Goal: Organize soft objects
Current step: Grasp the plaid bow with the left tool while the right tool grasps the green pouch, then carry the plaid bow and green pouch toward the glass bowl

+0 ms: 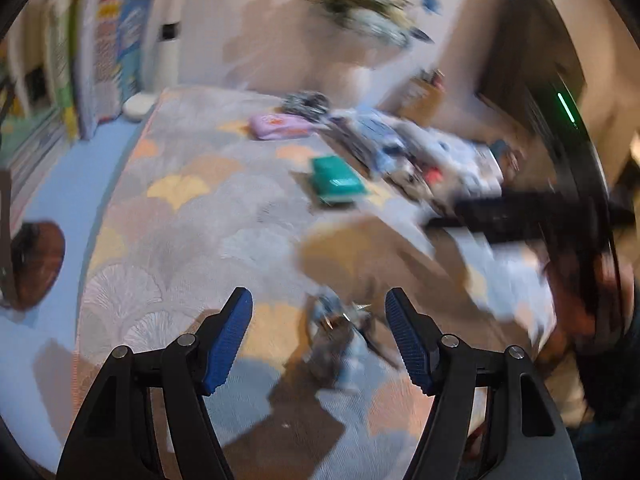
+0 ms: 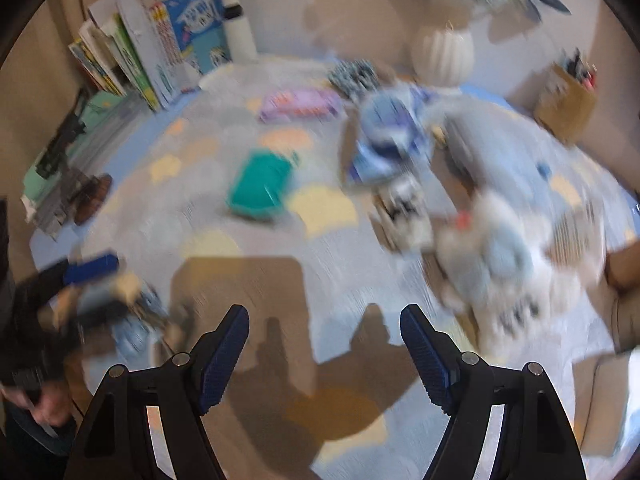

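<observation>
Looking along the left gripper (image 1: 319, 320), its blue-padded jaws stand spread apart with nothing pinched; a small grey-and-blue soft item (image 1: 340, 340), badly blurred, lies on the patterned rug (image 1: 192, 232) in the line of the gap, and contact with the pads cannot be confirmed. Further out on the rug sit a teal pouch (image 1: 336, 180) and a lilac cushion (image 1: 280, 126), with a mixed heap of soft things (image 1: 432, 156) to the right of them. The right gripper (image 1: 520, 216) crosses the right side as a dark smear. In the right wrist view, the right gripper (image 2: 325, 332) is likewise spread and empty, over bare rug (image 2: 248, 216) and shadow. A pile of pale plush toys (image 2: 492, 256) lies just right of it, the teal pouch (image 2: 260, 188) ahead, the lilac cushion (image 2: 300, 104) beyond. The left gripper (image 2: 92, 268) shows at left above the small soft item (image 2: 136, 320). A white ribbed vase (image 2: 442, 54) and upright books (image 2: 160, 48) stand along the far wall.
</observation>
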Tool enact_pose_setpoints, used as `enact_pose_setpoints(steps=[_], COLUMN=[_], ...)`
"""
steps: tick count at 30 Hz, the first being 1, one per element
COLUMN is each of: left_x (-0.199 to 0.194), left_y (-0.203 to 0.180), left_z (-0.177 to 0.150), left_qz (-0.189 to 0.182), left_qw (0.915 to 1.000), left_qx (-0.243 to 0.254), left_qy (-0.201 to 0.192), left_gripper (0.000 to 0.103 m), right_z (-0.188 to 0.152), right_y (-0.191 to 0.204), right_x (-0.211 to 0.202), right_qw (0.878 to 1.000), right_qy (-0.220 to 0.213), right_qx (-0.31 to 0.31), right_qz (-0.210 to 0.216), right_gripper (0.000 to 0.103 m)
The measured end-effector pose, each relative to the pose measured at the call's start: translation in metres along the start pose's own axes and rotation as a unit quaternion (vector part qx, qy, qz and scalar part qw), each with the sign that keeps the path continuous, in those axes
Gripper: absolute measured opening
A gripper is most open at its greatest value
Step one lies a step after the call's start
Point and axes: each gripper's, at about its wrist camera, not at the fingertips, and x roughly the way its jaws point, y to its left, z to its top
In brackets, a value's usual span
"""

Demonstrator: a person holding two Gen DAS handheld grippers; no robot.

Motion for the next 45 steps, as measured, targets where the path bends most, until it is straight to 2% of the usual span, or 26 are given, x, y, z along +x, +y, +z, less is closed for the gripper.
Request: enact_pose_setpoints(steps=[3, 4, 6, 9, 12, 17, 19, 21, 22, 24, 26, 27, 28, 31, 34, 41, 43, 45], left_x=[0.01, 0.011, 0.015, 0.021, 0.019, 0.026, 0.027, 0.029, 0.03, 0.032, 0.032, 0.031, 0.031, 0.03, 0.027, 0.016, 0.013, 0.01], left_y=[-0.018, -0.022, -0.025, -0.018, -0.018, -0.027, -0.031, -0.034, -0.036, -0.039, -0.044, -0.045, -0.045, -0.044, -0.046, -0.06, -0.067, -0.073], left_z=[-0.004, -0.005, -0.007, -0.01, -0.011, -0.009, -0.009, -0.008, -0.008, -0.008, -0.009, -0.01, -0.009, -0.009, -0.009, -0.001, 0.002, 0.005], left_qz=[0.018, 0.03, 0.047, 0.033, 0.026, 0.019, 0.023, 0.021, 0.023, 0.027, 0.033, 0.036, 0.039, 0.034, 0.026, 0.014, 0.023, 0.022], left_qw=[0.9984, 0.9977, 0.9964, 0.9966, 0.9966, 0.9941, 0.9932, 0.9943, 0.9947, 0.9949, 0.994, 0.9938, 0.9937, 0.9948, 0.9959, 0.9961, 0.995, 0.9939], left_qx=[0.044, 0.055, 0.067, 0.06, 0.067, 0.094, 0.103, 0.093, 0.09, 0.09, 0.099, 0.102, 0.102, 0.095, 0.086, 0.085, 0.092, 0.099], left_qy=[0.03, 0.025, 0.024, 0.045, 0.041, 0.049, 0.049, 0.047, 0.044, 0.037, 0.029, 0.024, 0.022, 0.011, 0.001, -0.021, -0.033, -0.043], left_gripper=[0.067, 0.067, 0.067, 0.068, 0.068, 0.068, 0.069, 0.071, 0.071, 0.071, 0.057, 0.038, 0.03, 0.019, 0.014, 0.013, 0.013, 0.013], right_z=[0.022, 0.03, 0.042, 0.052, 0.061, 0.071, 0.072, 0.074, 0.074, 0.073, 0.07, 0.069, 0.068, 0.065, 0.059, 0.038, 0.032, 0.024], right_y=[0.008, 0.008, 0.009, 0.015, 0.023, 0.029, 0.032, 0.035, 0.036, 0.037, 0.035, 0.033, 0.032, 0.028, 0.025, 0.009, 0.005, -0.005], right_x=[0.006, 0.013, 0.029, 0.049, 0.059, 0.076, 0.076, 0.076, 0.076, 0.076, 0.073, 0.071, 0.07, 0.063, 0.049, 0.003, -0.008, -0.02], right_qw=[0.999, 0.999, 0.997, 0.994, 0.995, 0.998, 0.999, 1.0, 1.0, 1.0, 1.0, 1.0, 1.0, 0.999, 0.998, 0.996, 0.995, 0.994], right_qy=[-0.019, -0.018, -0.003, 0.025, 0.021, 0.028, 0.014, 0.006, 0.001, -0.003, -0.005, -0.005, -0.005, -0.009, -0.025, -0.064, -0.071, -0.067], right_qx=[0.004, 0.014, 0.033, 0.047, 0.042, 0.04, 0.036, 0.023, 0.015, 0.004, 0.003, 0.007, 0.01, 0.019, 0.021, 0.034, 0.037, 0.049], right_qz=[0.03, 0.044, 0.074, 0.092, 0.086, 0.04, 0.028, 0.006, 0.002, 0.006, 0.011, 0.018, 0.026, 0.04, 0.048, 0.053, 0.052, 0.071], right_gripper=[0.077, 0.077, 0.077, 0.077, 0.077, 0.076, 0.069, 0.046, 0.039, 0.039, 0.038, 0.038, 0.038, 0.038, 0.038, 0.038, 0.038, 0.038])
